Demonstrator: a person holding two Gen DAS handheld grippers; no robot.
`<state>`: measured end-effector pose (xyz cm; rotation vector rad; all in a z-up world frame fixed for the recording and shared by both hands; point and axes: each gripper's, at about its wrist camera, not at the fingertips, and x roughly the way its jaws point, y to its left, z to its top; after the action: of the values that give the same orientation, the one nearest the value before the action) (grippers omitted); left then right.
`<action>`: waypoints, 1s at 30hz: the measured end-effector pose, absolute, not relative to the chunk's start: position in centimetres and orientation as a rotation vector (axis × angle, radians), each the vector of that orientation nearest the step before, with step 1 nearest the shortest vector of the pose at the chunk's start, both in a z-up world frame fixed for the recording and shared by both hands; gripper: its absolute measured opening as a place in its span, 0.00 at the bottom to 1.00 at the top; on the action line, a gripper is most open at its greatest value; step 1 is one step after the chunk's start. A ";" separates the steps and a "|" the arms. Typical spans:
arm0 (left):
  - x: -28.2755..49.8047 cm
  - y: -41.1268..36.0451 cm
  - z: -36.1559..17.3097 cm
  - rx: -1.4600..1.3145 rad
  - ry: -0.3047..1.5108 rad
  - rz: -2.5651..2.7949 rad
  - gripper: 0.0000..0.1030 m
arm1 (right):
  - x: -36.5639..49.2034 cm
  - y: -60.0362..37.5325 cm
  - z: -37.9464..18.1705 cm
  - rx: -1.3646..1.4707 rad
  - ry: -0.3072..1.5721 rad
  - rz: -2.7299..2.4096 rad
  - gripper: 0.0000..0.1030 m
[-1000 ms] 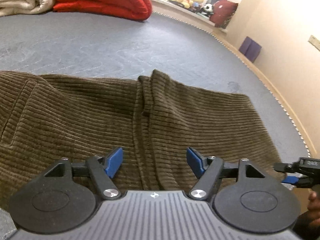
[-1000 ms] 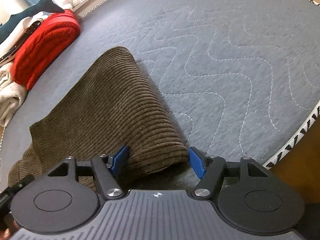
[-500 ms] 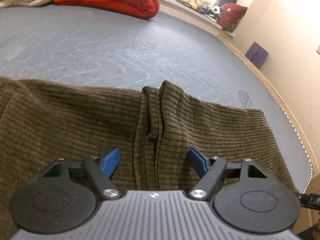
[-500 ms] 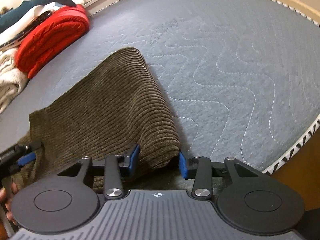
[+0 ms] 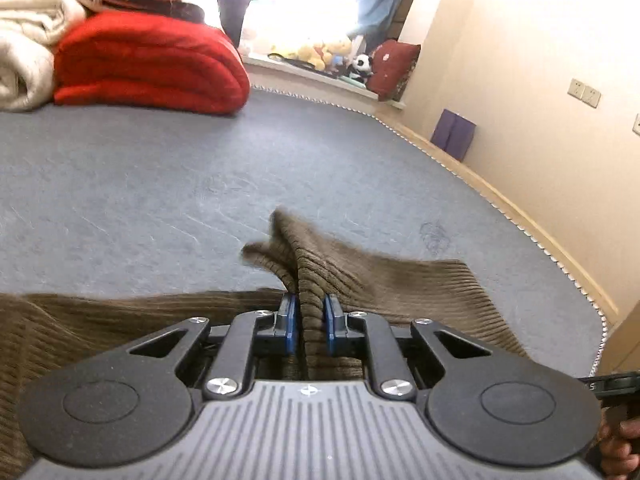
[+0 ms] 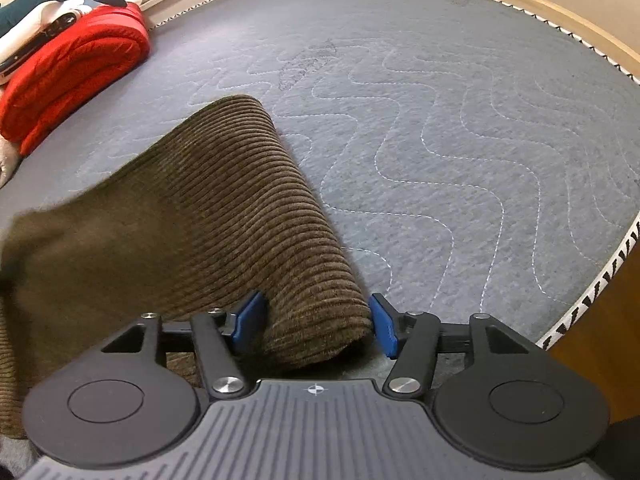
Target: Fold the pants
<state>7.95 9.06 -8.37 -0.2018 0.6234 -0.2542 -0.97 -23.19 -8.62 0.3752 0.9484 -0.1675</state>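
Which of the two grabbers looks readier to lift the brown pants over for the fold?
The left. The left gripper has its jaws closing on a raised ridge of the brown corduroy pants, pads against the cloth. The right gripper only straddles the rolled edge, jaws opening, with a gap beside the right pad.

The left gripper (image 5: 310,322) is matte black plastic; 2 blue pads (image 5: 289,322) tip its fingers; each finger hangs on angled black links pinned with silver screws; 2 round black discs flank a grey ribbed housing bearing a small white crosshair mark; the right gripper (image 6: 316,322) is built alike, with blue pads (image 6: 248,316), silver screw heads, black discs and the same ribbed grey body and crosshair.
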 end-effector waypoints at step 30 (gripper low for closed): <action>6.8 7.1 -9.8 -0.303 0.776 -0.508 0.86 | -4.2 -16.0 -1.0 0.035 0.658 -0.099 0.27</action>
<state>6.79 7.08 -9.79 -0.3034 0.7756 -0.5081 -4.20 -16.03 -1.00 0.0347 0.6583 -0.0993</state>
